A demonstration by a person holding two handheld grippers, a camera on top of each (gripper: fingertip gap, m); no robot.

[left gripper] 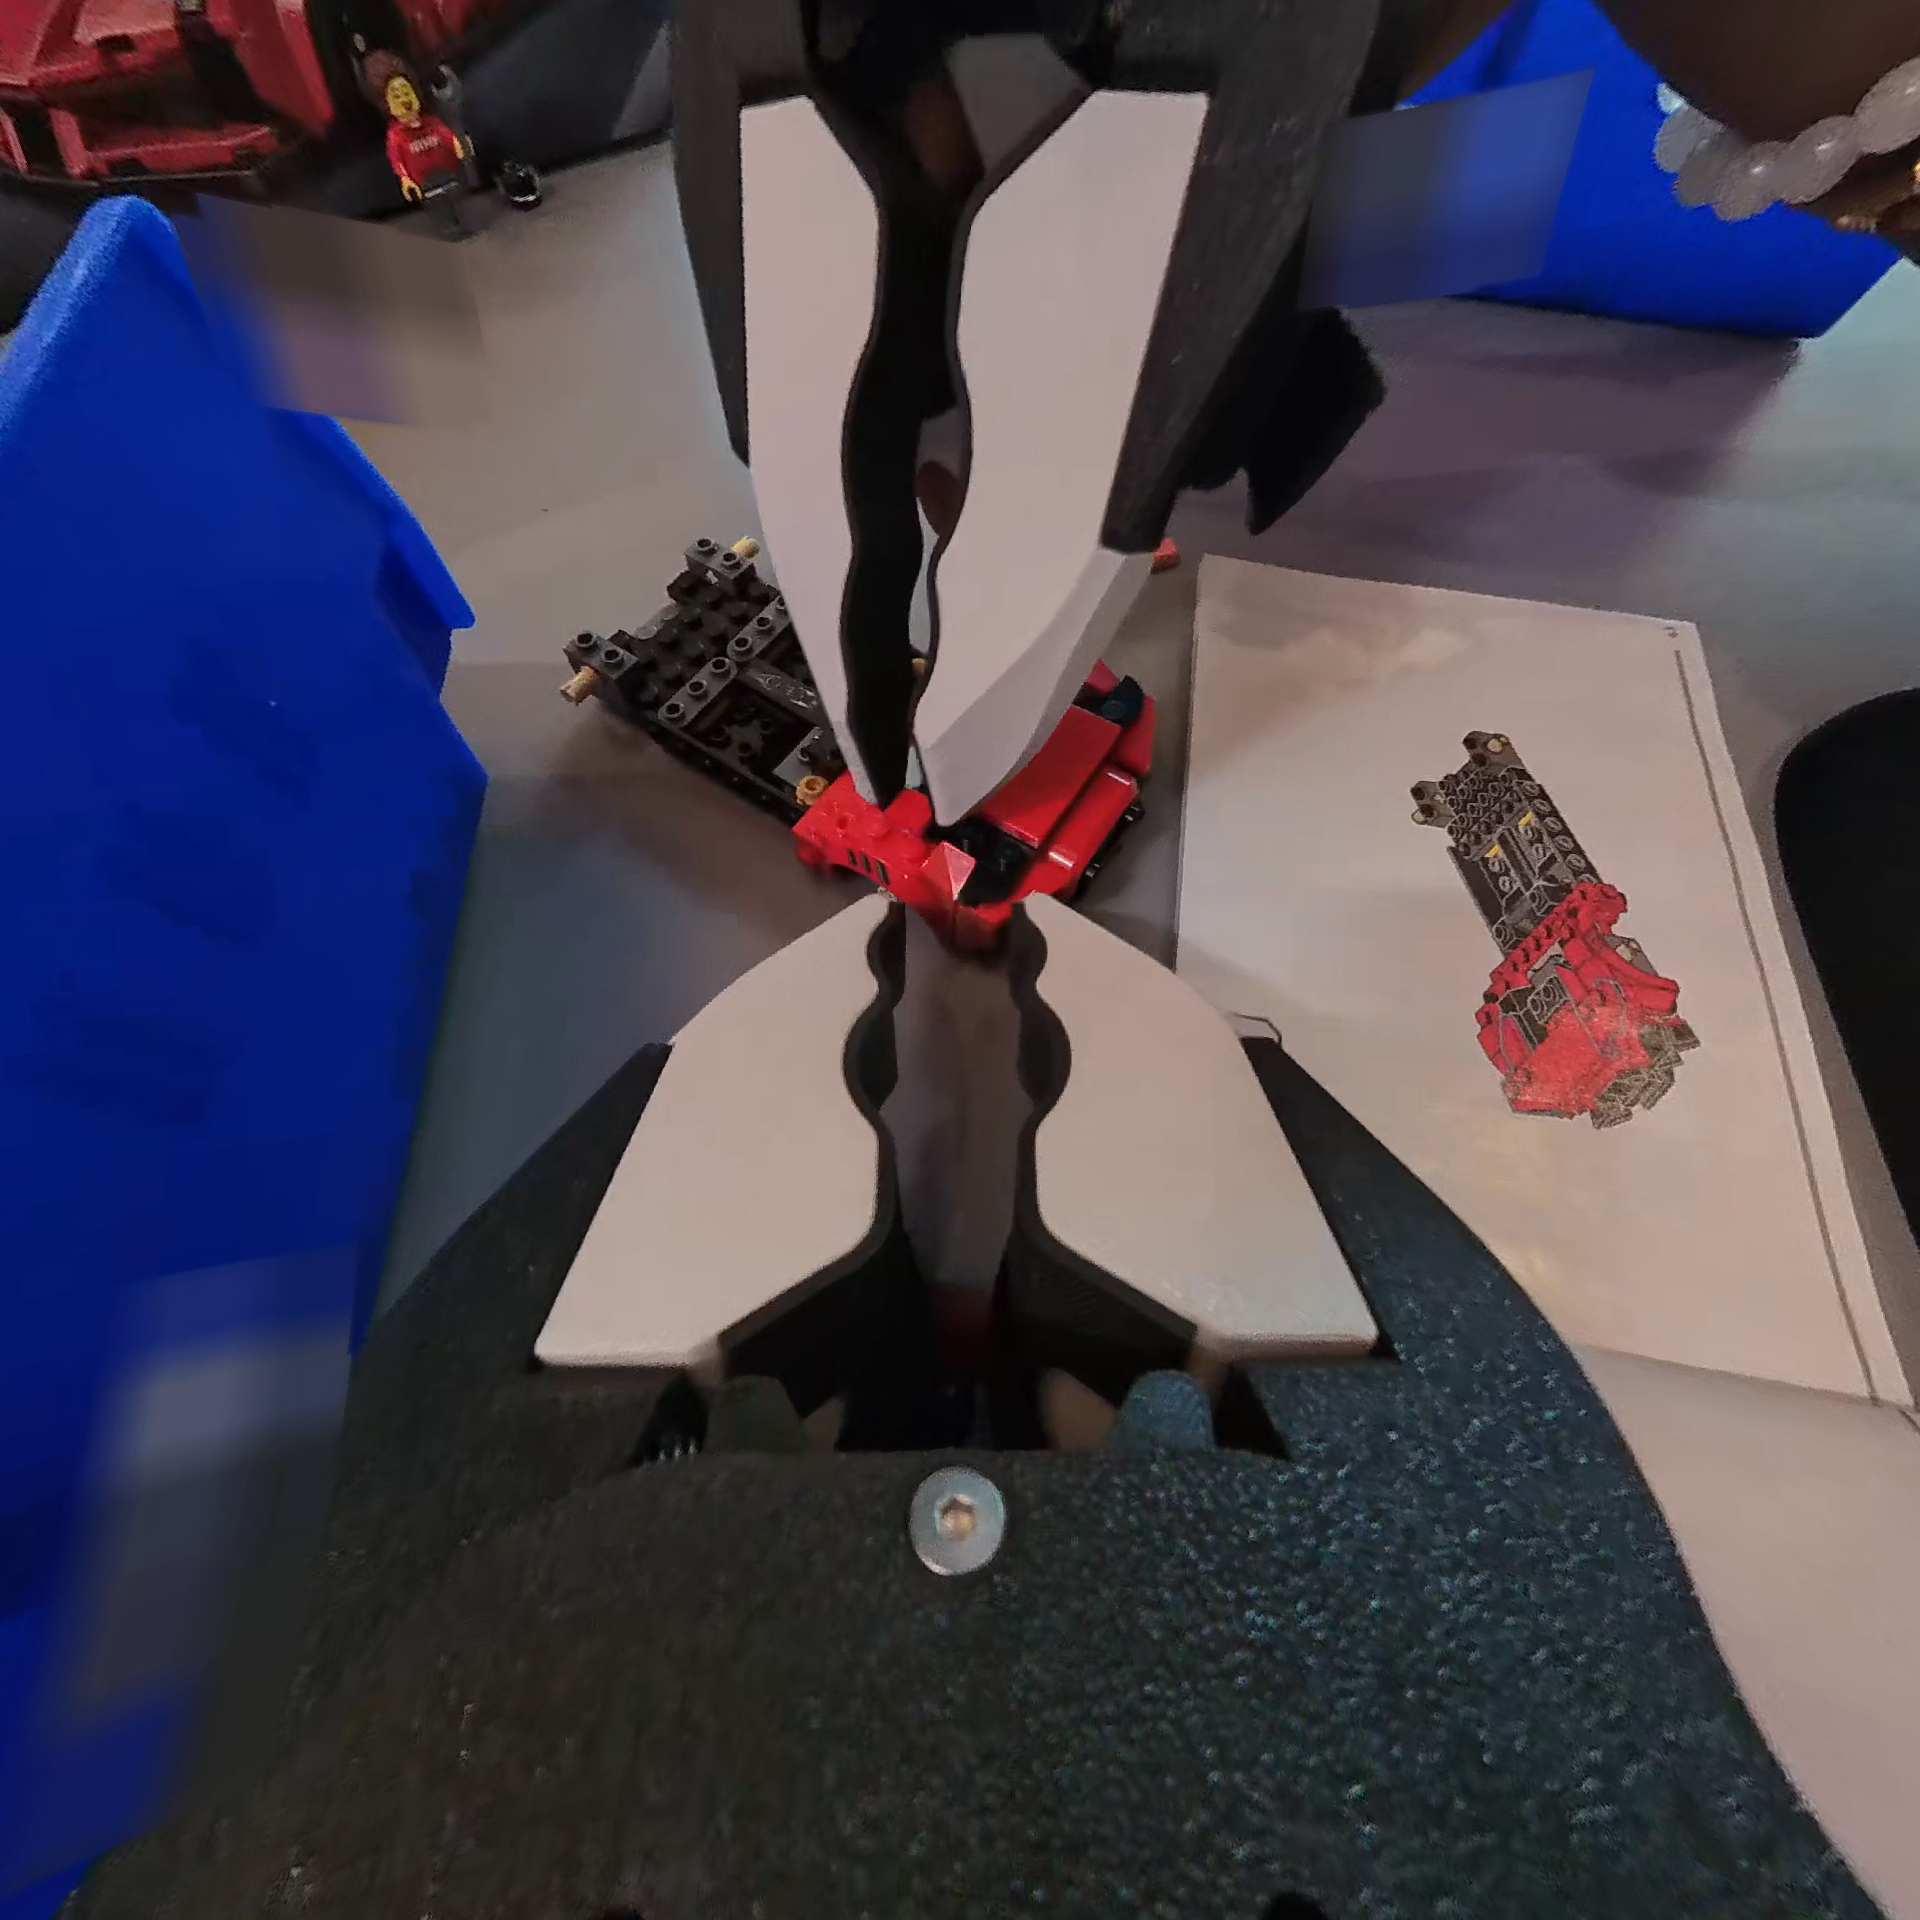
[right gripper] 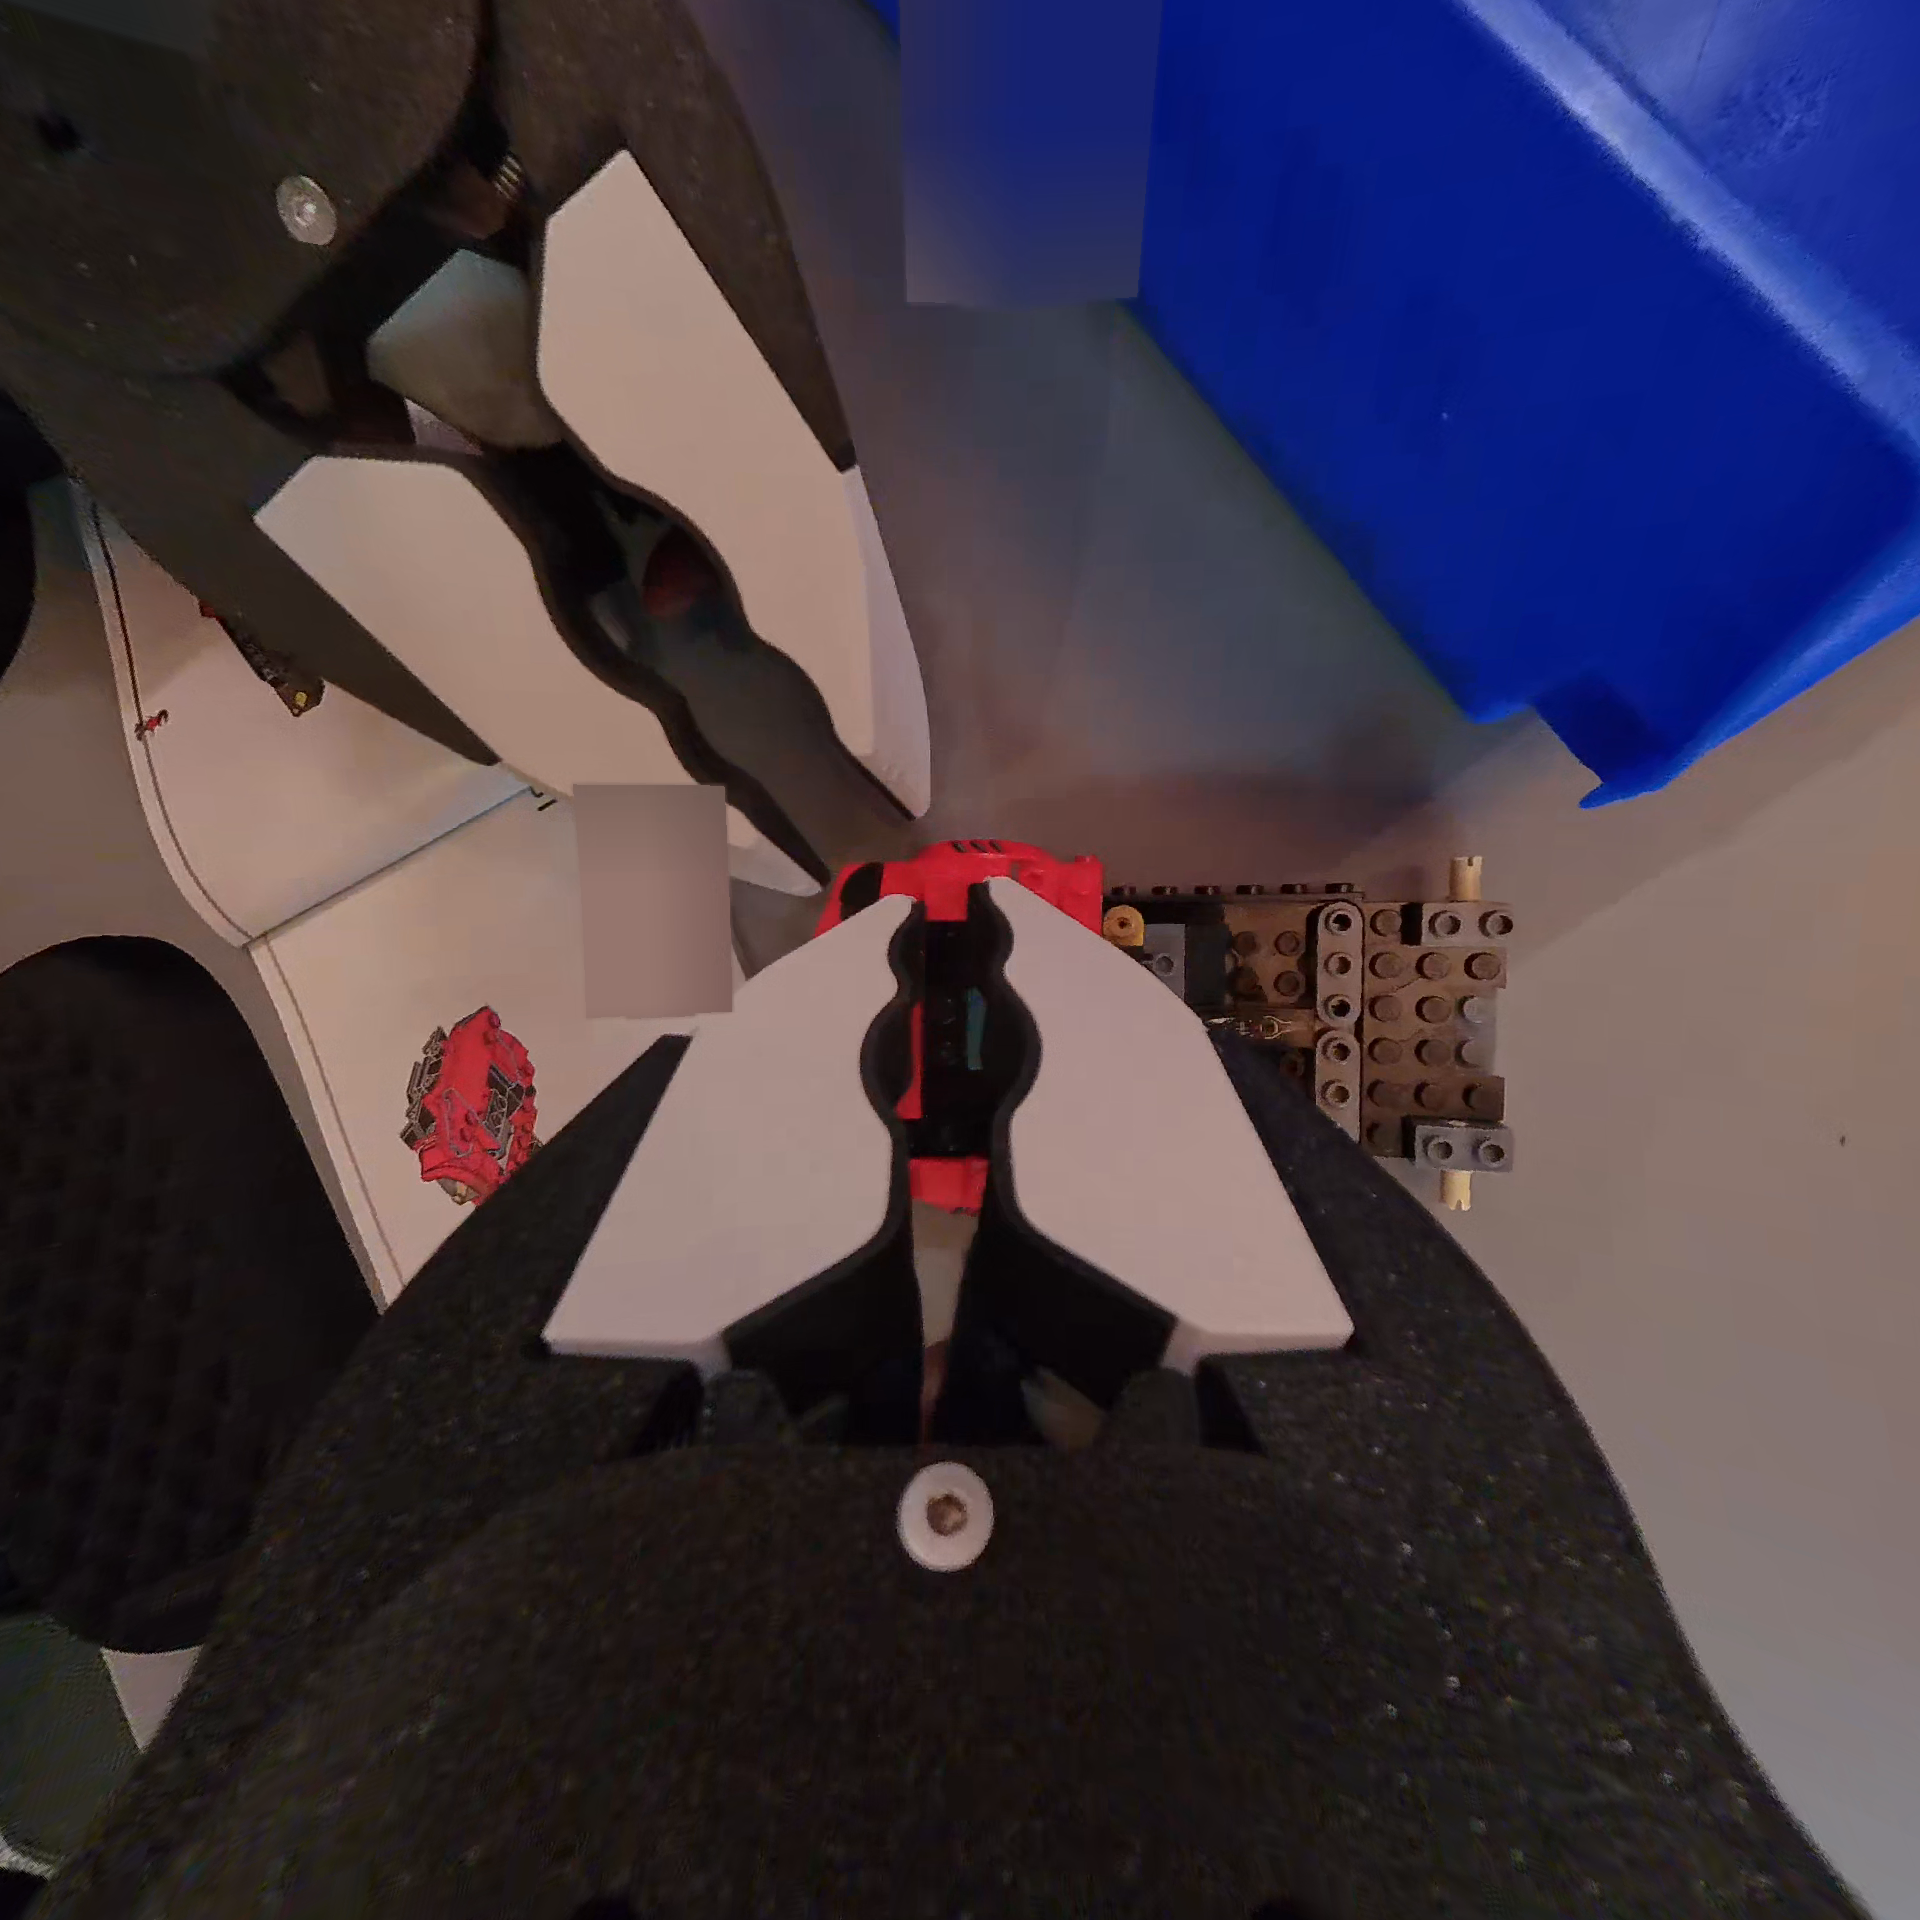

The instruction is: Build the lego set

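Observation:
A Lego car lies on the grey table: a black studded chassis point(left gripper: 717, 675) point(right gripper: 1403, 1029) with a red body section point(left gripper: 1081, 790) point(right gripper: 997, 868) at one end. My left gripper point(left gripper: 958, 906) is shut on the near red end of that section. In the right wrist view it comes in from the upper left point(right gripper: 868, 844). My right gripper point(right gripper: 948, 896) is shut across the red and black body from above. In the left wrist view it reaches down from the top point(left gripper: 912, 805). The two grippers' tips almost meet over the red section.
A blue bin point(left gripper: 208, 831) point(right gripper: 1558, 364) stands close beside the car. An instruction sheet point(left gripper: 1455, 935) point(right gripper: 343, 987) lies on the other side, with a black object point(left gripper: 1860, 935) past it. A minifigure point(left gripper: 421, 140) and a red Lego model point(left gripper: 125, 83) stand at the back. The tips of both grippers are at nearly the same place.

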